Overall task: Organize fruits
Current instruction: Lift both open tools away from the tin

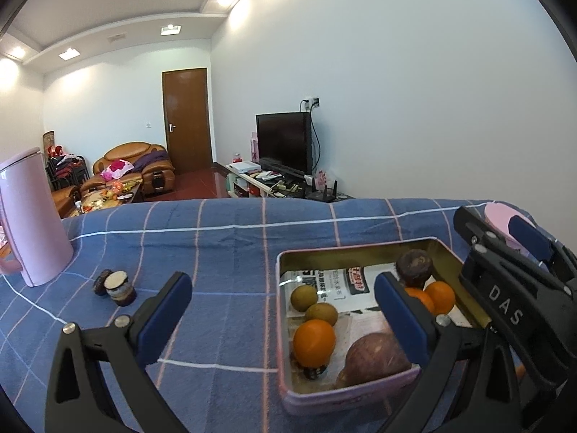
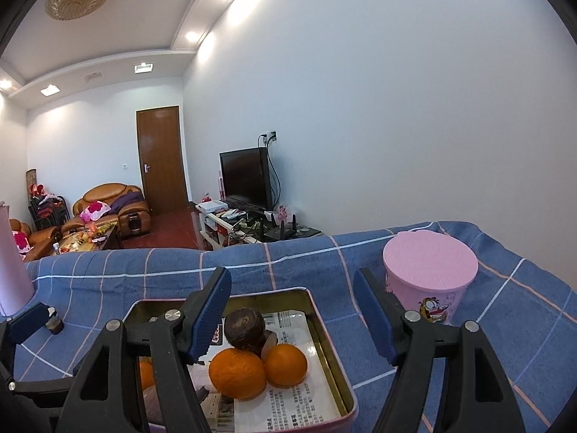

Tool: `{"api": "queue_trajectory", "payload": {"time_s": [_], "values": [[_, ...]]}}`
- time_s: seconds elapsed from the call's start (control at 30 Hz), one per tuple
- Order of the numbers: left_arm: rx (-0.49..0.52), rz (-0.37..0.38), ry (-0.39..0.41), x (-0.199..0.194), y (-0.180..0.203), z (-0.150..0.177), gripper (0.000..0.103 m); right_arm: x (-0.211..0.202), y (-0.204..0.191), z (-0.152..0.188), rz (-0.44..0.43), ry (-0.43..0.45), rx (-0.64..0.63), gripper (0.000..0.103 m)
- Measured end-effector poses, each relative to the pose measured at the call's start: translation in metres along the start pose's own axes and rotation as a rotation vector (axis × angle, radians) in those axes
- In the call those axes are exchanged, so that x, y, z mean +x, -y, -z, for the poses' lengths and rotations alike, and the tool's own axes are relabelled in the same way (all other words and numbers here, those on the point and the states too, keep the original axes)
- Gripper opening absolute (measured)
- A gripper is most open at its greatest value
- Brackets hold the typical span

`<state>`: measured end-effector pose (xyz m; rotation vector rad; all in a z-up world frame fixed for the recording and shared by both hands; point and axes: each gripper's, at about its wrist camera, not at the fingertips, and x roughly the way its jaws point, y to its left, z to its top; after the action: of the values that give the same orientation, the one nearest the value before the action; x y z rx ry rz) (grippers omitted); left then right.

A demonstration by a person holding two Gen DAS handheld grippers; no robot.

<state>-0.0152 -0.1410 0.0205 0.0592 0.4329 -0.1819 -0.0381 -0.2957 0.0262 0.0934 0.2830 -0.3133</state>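
Seen from the left wrist: left gripper [image 1: 283,305] spread to its widest, jaws released, nothing between the pads, blue fingertips [image 1: 166,310] hovering over the checked blue cloth [image 1: 202,238] on the counter. Pink-walled tin tray [image 1: 324,395] lying at 4 o'clock in that view, lined with newspaper [image 1: 346,281]. Inside the tray: two greenish-brown fruits [image 1: 313,305] touching each other near the left wall, an orange [image 1: 314,342] just below them at 6 o'clock, a large brownish-purple round fruit [image 1: 377,359] toward the near wall, a dark purple fruit [image 1: 414,267] at the far side sitting against a pair of oranges [image 1: 438,297]. Outside the tray, at 9 o'clock from it, two cut dark fruit pieces [image 1: 115,287] resting on the cloth, close to a pink kettle [image 1: 30,223] at the left edge.

Seen from the right wrist: right gripper [image 2: 294,319] held partway apart above the tray's far right corner, jaws released, gripping nothing; the dark purple fruit and the two oranges visible below between the fingers, untouched. Pink lidded tub [image 2: 431,274] with a cartoon cat standing upright on the cloth at 2 o'clock, just beyond the right finger, apart from the tray.
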Motion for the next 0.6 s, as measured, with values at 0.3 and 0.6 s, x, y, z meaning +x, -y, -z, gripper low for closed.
{"api": "queue_trajectory", "payload": {"time_s": [0.3, 0.6], "values": [[0.016, -0.001, 0.014, -0.016, -0.013, 0.005, 0.103, -0.017, -0.011, 0.008, 0.008, -0.013, 0.010, 0.072], [-0.005, -0.017, 0.018, -0.026, -0.047, 0.010, 0.103, -0.024, -0.028, 0.014, 0.010, -0.037, 0.024, 0.072]]}}
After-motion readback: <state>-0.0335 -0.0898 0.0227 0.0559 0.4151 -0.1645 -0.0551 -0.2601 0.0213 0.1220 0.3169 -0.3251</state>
